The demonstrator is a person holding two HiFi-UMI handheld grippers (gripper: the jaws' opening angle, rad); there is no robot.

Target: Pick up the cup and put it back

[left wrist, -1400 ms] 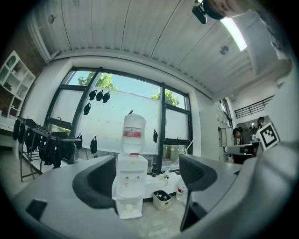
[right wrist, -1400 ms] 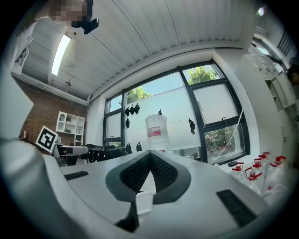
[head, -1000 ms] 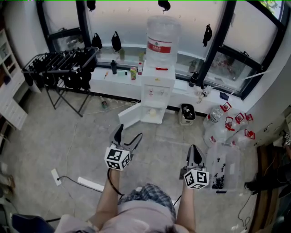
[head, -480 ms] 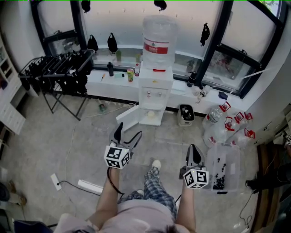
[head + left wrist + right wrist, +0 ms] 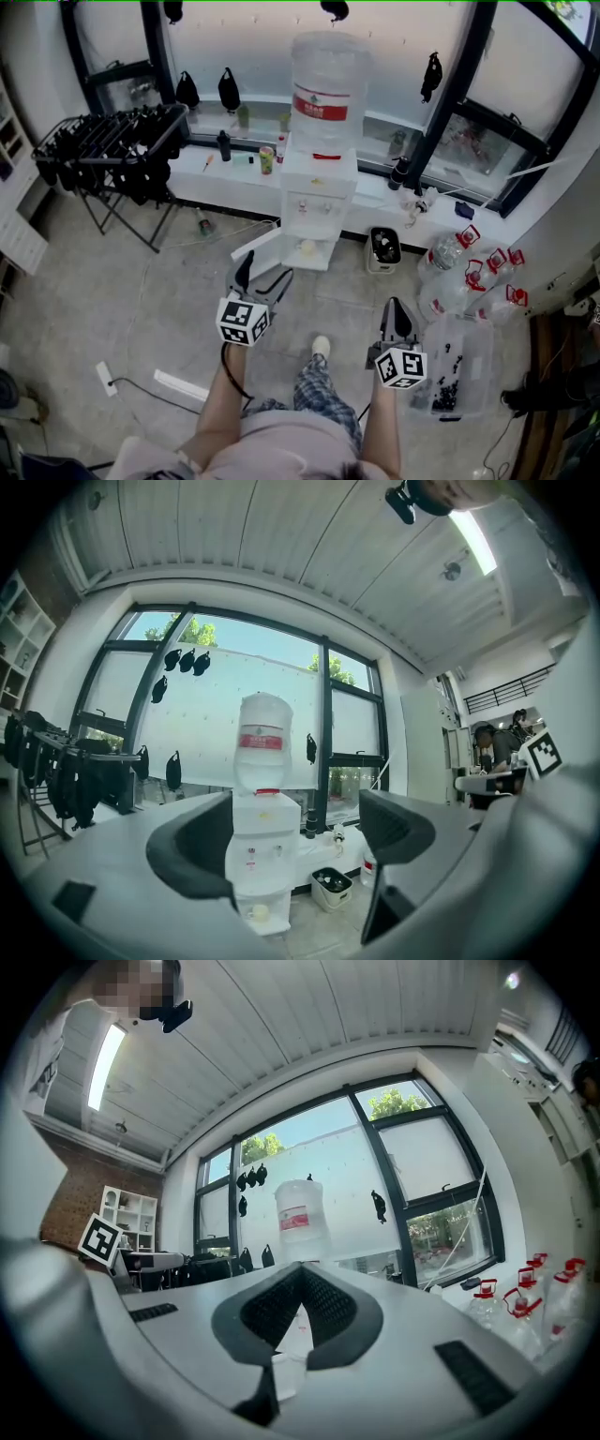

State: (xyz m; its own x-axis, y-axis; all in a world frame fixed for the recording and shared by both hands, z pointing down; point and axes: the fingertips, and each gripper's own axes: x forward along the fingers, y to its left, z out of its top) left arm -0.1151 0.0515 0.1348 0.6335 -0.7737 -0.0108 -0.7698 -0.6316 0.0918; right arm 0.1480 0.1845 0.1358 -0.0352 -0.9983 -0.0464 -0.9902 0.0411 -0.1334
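Cup (image 5: pixel 307 247): small, pale, in the open lower compartment of the dispenser (image 5: pixel 319 187), well apart from both grippers.
Dispenser: white, against the window wall, large bottle (image 5: pixel 327 84) on top, door swung open.
Left gripper (image 5: pixel 265 274): jaws spread, empty, dispenser seen far off between them.
Right gripper (image 5: pixel 395 309): jaws pressed together at the tips, holding nothing.
Bin (image 5: pixel 384 247): just right of the dispenser.
Drying rack (image 5: pixel 108 141): far left.

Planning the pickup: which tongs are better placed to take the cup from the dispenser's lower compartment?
Left. The left tongs are open, framing the cup; the right tongs are shut.
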